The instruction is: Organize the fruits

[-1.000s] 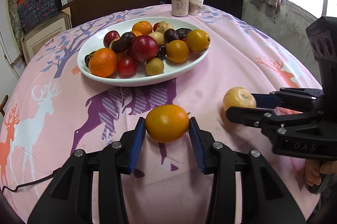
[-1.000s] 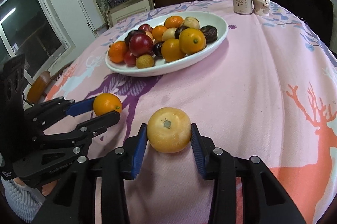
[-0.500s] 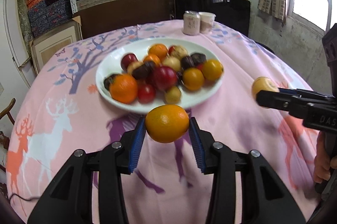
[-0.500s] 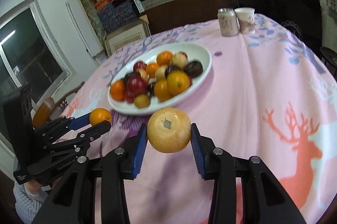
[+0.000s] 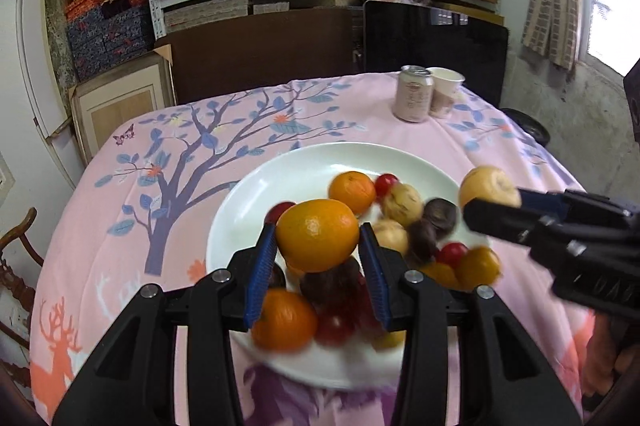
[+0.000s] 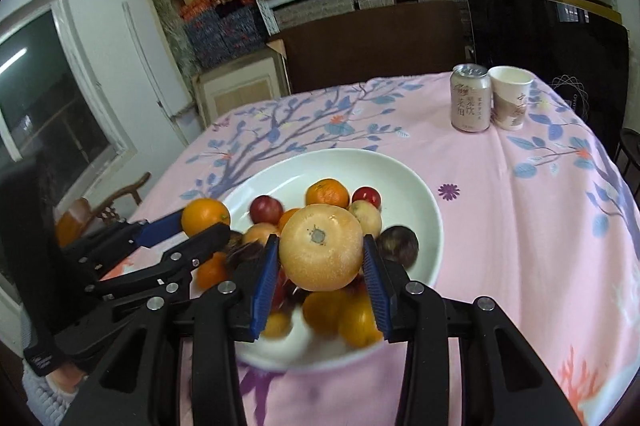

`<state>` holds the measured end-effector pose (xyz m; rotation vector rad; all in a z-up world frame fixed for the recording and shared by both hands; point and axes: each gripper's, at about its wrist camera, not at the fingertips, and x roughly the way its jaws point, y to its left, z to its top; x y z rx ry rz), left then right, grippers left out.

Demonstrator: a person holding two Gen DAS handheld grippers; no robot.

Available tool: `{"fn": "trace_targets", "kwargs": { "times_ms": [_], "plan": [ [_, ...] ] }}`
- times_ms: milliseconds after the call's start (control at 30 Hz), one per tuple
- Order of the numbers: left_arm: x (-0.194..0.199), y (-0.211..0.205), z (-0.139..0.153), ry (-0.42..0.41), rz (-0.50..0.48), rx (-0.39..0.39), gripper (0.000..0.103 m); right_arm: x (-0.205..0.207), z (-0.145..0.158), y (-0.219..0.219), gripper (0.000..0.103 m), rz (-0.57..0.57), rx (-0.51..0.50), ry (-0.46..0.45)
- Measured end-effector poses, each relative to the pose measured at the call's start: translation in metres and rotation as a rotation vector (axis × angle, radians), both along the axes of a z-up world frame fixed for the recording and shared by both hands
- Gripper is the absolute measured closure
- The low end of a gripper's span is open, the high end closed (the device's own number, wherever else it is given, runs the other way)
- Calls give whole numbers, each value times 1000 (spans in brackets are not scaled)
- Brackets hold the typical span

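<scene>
My left gripper (image 5: 318, 246) is shut on an orange (image 5: 317, 234) and holds it above the near part of the white plate (image 5: 256, 201). My right gripper (image 6: 318, 258) is shut on a pale yellow round fruit (image 6: 320, 246) and holds it above the plate (image 6: 416, 193) too. The plate holds several oranges, red fruits, pale fruits and dark fruits. In the left wrist view the right gripper (image 5: 494, 203) comes in from the right with the yellow fruit (image 5: 486, 185). In the right wrist view the left gripper (image 6: 206, 222) comes in from the left with the orange (image 6: 205, 215).
A drink can (image 5: 412, 99) and a paper cup (image 5: 445, 91) stand at the table's far right edge; they also show in the right wrist view, can (image 6: 470, 103) and cup (image 6: 510, 97). The pink deer tablecloth (image 5: 160, 161) covers the round table. A wooden chair (image 6: 120, 197) stands at the left.
Both grippers have lifted their fruits off the tablecloth and moved forward; they now hang over the plate. The grips have not changed.
</scene>
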<state>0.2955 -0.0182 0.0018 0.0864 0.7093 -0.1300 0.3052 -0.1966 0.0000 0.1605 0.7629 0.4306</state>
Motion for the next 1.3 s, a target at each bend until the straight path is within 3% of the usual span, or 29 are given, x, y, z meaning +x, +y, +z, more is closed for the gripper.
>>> {"fn": "trace_targets", "kwargs": {
  "times_ms": [33, 67, 233, 267, 333, 467, 700, 933, 1300],
  "plan": [
    [5, 0, -3, 8, 3, -14, 47, 7, -4, 1, 47, -10, -2, 9],
    [9, 1, -6, 6, 10, -20, 39, 9, -7, 1, 44, -20, 1, 10],
    [7, 2, -12, 8, 23, -9, 32, -7, -5, -3, 38, -38, -14, -50],
    [3, 3, -11, 10, 25, -23, 26, -13, -3, -5, 37, -42, -10, -58],
    [-9, 4, -10, 6, 31, -40, 12, -27, -2, -12, 26, -49, 8, -66],
    [-47, 0, -9, -4, 40, -28, 4, -67, -6, -21, 6, -115, -21, -109],
    [-108, -12, -7, -14, 89, 87, 4, -121, -23, -27, 3, -146, -73, -107],
    [-136, -7, -7, -2, 88, 29, 4, -135, -30, -32, 3, -164, -98, -104],
    [-137, -6, -11, 0, 90, 21, 4, -137, -33, -33, 3, -160, -93, -105]
  ]
}}
